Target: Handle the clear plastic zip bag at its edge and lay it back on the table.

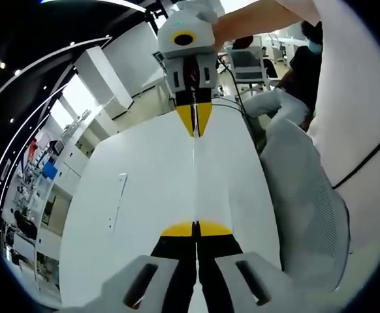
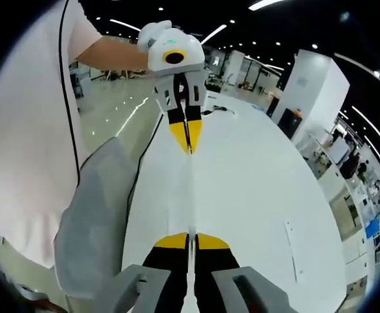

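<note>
In the left gripper view, the left tongs (image 1: 195,228) rise from the bottom centre with their yellow tips pressed together, pinching the near edge of the clear plastic zip bag (image 1: 194,176). The bag is seen edge-on, a thin pale line running straight up the frame from those tips. At its far end, in the upper centre, the right tongs (image 1: 194,124) point down toward the camera, their yellow tips likewise closed on the opposite edge.

The right gripper view mirrors this: the right tongs (image 2: 191,240) at bottom centre are closed on the bag (image 2: 190,189), which stretches upward as a thin line to the left tongs (image 2: 188,140) near the top centre, also clamped on it.

So the bag hangs taut between the two tongs, its long axis along the line joining them, held above the white tabletop (image 1: 138,189), which spreads out behind it. Neither hand is nearer; each holds one end. Laying it down looks to call for lowering both ends together and turning the sheet flat, since it appears to stand on edge relative to the tabletop (image 2: 255,182).

A small pale strip (image 1: 117,201) lies on the tabletop left of centre, and a grey chair (image 1: 307,202) stands at the right side.
</note>
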Available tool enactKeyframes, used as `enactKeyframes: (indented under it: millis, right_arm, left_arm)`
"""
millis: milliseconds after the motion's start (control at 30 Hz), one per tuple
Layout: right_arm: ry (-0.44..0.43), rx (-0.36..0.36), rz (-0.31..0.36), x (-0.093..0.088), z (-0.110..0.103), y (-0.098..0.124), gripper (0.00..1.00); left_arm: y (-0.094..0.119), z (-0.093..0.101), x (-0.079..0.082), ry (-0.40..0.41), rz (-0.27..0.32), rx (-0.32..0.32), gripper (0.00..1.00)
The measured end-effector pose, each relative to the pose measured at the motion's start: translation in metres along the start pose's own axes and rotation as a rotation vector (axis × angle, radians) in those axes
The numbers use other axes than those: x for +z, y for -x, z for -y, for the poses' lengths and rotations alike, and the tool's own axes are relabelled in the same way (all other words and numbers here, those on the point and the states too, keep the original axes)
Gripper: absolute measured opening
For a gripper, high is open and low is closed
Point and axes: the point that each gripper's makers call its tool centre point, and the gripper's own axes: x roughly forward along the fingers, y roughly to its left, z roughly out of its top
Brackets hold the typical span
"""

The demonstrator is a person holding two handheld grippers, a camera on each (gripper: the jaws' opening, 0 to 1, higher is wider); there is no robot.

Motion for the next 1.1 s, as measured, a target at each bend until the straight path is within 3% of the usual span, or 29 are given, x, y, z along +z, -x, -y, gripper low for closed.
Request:
enactKeyframes:
  millis: [833, 1100]
  right_arm:
    - [-0.055, 0.007, -0.024, -0.006, -0.004, 0.006, 0.00]
    - [-0.080, 0.016, -0.008, 0.006, -0.006, 0.005, 0.05]
  left_arm:
    - [0.004, -0.002, 0.006, 0.010, 0.012, 0.032, 0.00]
    - [0.005, 0.001, 0.014, -0.004, 0.037, 0.039, 0.00]
